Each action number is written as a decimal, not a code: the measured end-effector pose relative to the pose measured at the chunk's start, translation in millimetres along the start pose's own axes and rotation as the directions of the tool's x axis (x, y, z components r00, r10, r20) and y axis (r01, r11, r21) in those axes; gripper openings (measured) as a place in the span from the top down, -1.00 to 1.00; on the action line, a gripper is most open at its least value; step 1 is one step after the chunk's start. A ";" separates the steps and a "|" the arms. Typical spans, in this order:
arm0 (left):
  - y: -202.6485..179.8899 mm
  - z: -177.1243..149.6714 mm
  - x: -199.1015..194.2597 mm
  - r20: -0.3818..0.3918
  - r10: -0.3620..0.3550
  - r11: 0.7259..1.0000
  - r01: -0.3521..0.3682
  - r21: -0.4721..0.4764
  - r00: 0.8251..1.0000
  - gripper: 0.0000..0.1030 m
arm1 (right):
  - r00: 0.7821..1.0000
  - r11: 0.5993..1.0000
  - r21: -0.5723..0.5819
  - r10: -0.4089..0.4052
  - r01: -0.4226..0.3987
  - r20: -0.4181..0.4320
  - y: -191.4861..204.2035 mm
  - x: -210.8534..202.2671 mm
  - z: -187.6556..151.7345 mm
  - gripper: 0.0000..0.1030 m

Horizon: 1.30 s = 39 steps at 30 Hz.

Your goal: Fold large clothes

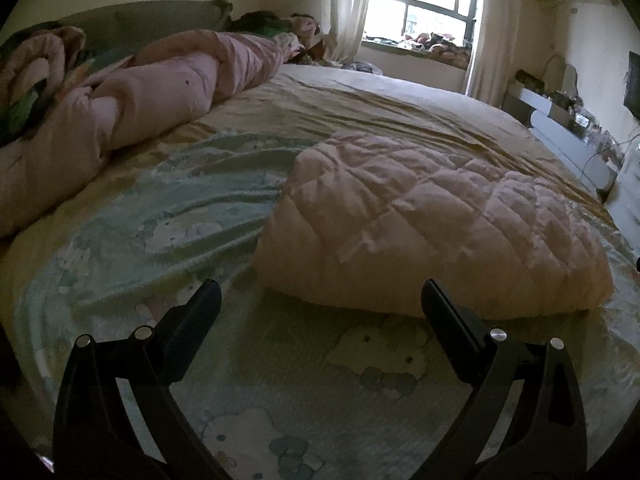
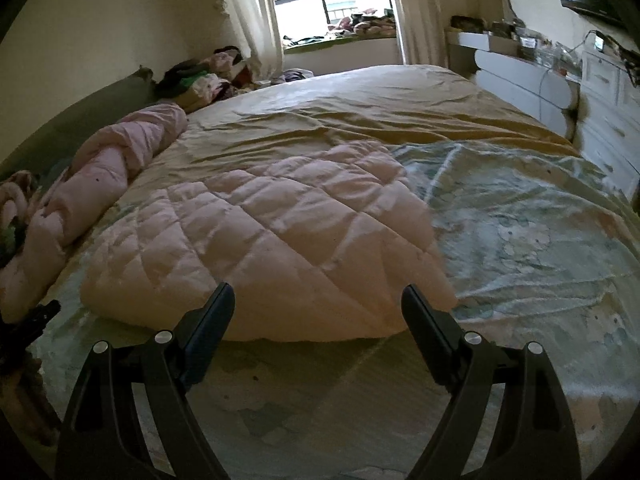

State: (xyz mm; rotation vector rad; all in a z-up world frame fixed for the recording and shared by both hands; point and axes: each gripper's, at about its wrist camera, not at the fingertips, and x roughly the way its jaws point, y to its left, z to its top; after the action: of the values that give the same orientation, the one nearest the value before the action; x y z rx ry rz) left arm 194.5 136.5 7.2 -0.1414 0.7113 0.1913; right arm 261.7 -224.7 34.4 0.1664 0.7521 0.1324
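- Left hand-held gripper (image 1: pixel 320 300): jaws wide apart, nothing between them, hovering above the bed just in front of the garment's near left corner.
- Right hand-held gripper (image 2: pixel 318 300): jaws also spread wide and empty, aimed at the near edge of the same garment, not touching it.
- Pale pink quilted padded garment (image 1: pixel 432 220): lying in a thick folded bundle near the middle of the bed, on the mint-green printed bedsheet (image 1: pixel 168 216).
- Probably light but bulky, soft and springy; smooth shell likely a little slippery, so layers may slide or puff open again.
- Best hold, as a guess: the near corners or the thick near edge, pinching all layers together.
- Further out: crumpled pink quilt (image 1: pixel 132 92) along the far side, well apart.
- Sleeves, collar and zipper not visible; number of layers hard to tell; underside hidden.
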 end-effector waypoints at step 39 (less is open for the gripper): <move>20.9 0.4 59.3 -0.121 -0.076 0.975 0.049 -0.216 0.990 -0.82 | 0.996 0.984 0.160 -0.084 0.083 -0.004 -43.8 41.7 -8.5 -0.85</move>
State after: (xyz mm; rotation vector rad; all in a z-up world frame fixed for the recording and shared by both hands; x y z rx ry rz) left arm 234.0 164.4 -33.0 -0.3834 0.8130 0.1993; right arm 288.6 -259.2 -8.2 0.2875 0.7661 -0.0081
